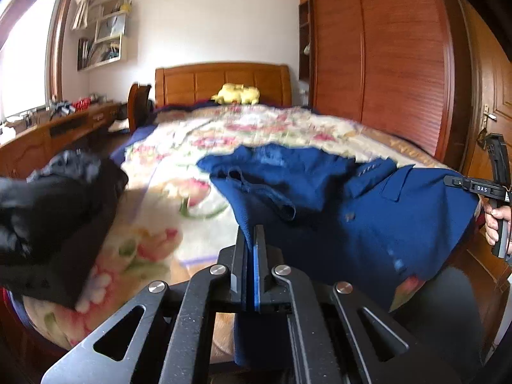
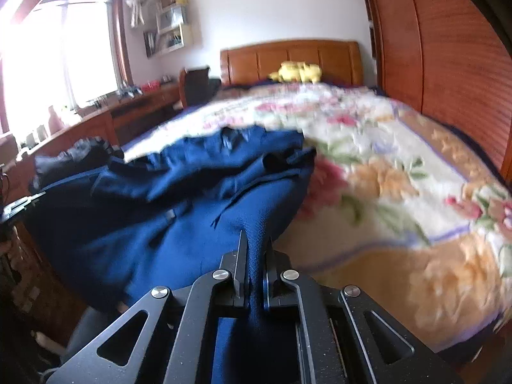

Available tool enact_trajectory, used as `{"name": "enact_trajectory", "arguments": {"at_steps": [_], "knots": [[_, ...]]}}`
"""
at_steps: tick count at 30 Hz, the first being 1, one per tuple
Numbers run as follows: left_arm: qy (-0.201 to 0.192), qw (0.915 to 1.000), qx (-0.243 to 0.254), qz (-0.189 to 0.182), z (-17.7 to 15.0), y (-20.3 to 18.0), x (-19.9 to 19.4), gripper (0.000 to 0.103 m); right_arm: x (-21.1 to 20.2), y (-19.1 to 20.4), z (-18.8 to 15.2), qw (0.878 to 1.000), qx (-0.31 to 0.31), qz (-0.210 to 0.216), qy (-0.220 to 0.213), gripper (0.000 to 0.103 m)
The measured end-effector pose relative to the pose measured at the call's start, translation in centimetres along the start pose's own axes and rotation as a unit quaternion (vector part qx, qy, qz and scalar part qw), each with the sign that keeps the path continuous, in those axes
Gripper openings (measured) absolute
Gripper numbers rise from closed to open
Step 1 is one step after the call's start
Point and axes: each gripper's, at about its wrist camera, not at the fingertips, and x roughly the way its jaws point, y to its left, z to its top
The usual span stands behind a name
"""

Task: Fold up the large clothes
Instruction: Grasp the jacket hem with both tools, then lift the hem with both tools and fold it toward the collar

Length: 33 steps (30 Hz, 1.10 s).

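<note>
Both grippers, left and right, have jaws clamped on the blue garment's near hem above the bed; next: carry it forward, folding evenly.

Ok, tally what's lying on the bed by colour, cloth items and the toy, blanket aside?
Blue: 1, the jacket, pinched by the left gripper and the right gripper
Black: 1, the garment pile at the bed's near corner
Yellow: 1, the plush toy by the headboard
Total: 3
</note>
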Motion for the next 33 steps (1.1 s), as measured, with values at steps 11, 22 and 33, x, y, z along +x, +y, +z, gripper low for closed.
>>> {"name": "enact_trajectory", "arguments": {"at_steps": [11,22,33], "knots": [[-0.09,0.9957,0.019,-0.007,5.7,-0.7,-5.8,0.003,-7.7,2.0,3.8,0.995,-0.033,0.031,-0.092,0.004],[-0.122,0.9923,0.017,0.009,10.9,0.9,-5.2,0.003,-10.7,1.1,6.1,0.99,-0.041,0.02,-0.135,0.005],[-0.046,0.9971,0.008,0.06,11.2,3.4,8.3,0.003,3.4,-2.0,8.2,0.998,-0.025,-0.033,-0.042,0.005]]}}
